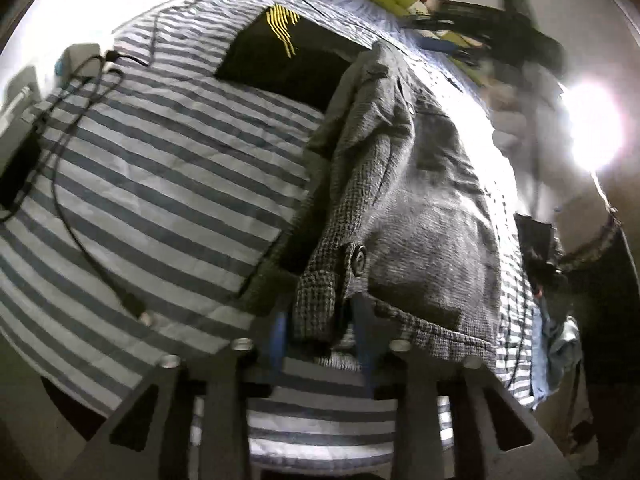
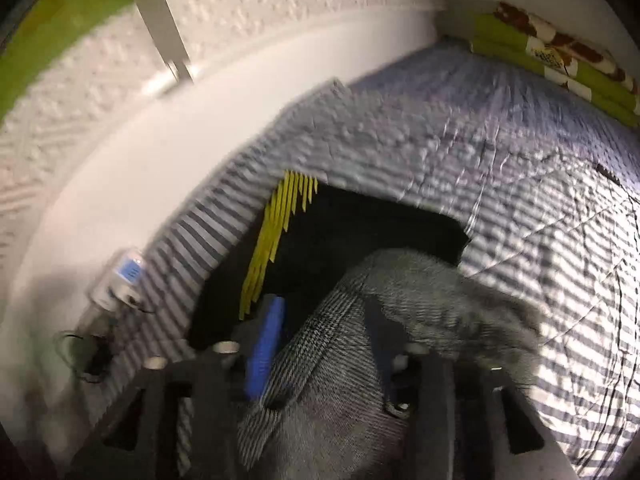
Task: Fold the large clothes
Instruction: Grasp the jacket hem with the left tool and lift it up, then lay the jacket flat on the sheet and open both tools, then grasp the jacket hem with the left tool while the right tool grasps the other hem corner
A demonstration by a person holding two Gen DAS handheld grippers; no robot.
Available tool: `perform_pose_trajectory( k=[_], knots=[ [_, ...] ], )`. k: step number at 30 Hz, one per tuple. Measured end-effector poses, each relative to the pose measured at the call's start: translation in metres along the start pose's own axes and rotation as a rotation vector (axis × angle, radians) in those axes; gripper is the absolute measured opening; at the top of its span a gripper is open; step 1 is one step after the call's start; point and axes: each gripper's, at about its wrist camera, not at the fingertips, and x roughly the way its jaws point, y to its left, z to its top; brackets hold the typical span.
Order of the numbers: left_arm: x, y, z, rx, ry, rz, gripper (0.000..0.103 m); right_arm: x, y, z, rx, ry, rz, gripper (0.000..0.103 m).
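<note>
A grey checked coat with a dark button hangs lifted over a striped bed. My left gripper is shut on a buttoned cuff or tab of the coat, the cloth pinched between its blue-padded fingers. In the right wrist view the same grey checked coat bunches between the fingers of my right gripper, which is shut on it. A blue pad shows on its left finger. In the left wrist view, my right gripper's dark body is blurred at the upper right, held by a hand.
A black folded garment with yellow stripes lies on the grey-and-white striped quilt. Black cables and a charger lie on the left of the bed. Green pillows sit by the white wall. A bright lamp glares at right.
</note>
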Motion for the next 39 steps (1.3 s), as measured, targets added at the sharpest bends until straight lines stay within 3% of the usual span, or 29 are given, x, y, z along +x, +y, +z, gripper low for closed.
perform_pose_trajectory(
  k=[3, 6, 11, 16, 19, 22, 24, 27, 31, 34, 38, 39],
  knots=[
    [-0.02, -0.005, 0.002, 0.028, -0.068, 0.015, 0.074, -0.045, -0.032, -0.009, 0.025, -0.082, -0.038, 0.053],
    [-0.02, -0.011, 0.012, 0.073, -0.098, 0.05, 0.082, -0.072, -0.083, -0.031, 0.123, -0.084, -0.082, 0.053],
    [0.011, -0.002, 0.025, 0.062, -0.036, 0.07, 0.083, -0.086, -0.142, -0.092, 0.247, -0.002, -0.111, 0.054],
    [0.03, 0.015, 0.028, -0.002, 0.003, 0.026, 0.083, -0.096, -0.136, -0.151, 0.226, 0.059, -0.063, 0.054],
    [0.035, 0.017, 0.027, -0.012, 0.012, 0.016, 0.083, -0.098, -0.121, -0.165, 0.177, 0.059, -0.082, 0.054],
    [0.037, 0.014, 0.024, -0.005, 0.016, 0.0, 0.075, -0.1, -0.102, -0.154, 0.139, 0.032, -0.068, 0.054],
    [0.038, 0.013, 0.023, 0.0, 0.019, -0.004, 0.065, -0.1, -0.085, -0.138, 0.103, 0.019, -0.039, 0.054],
    [0.037, 0.01, 0.022, 0.014, 0.015, 0.007, 0.062, -0.087, -0.051, -0.105, 0.041, 0.025, -0.003, 0.054],
    [0.032, 0.005, 0.019, 0.035, 0.012, 0.015, 0.059, -0.045, -0.017, -0.057, 0.031, 0.098, 0.033, 0.054],
    [0.027, -0.002, 0.016, 0.071, 0.005, 0.039, 0.051, -0.007, -0.002, -0.033, 0.067, 0.151, 0.016, 0.054],
    [0.018, -0.012, 0.011, 0.117, -0.013, 0.067, 0.034, 0.032, 0.013, -0.029, 0.049, 0.214, -0.067, 0.052],
    [0.015, -0.014, 0.009, 0.122, -0.018, 0.068, 0.03, 0.038, 0.016, -0.03, 0.037, 0.226, -0.064, 0.041]
  ],
)
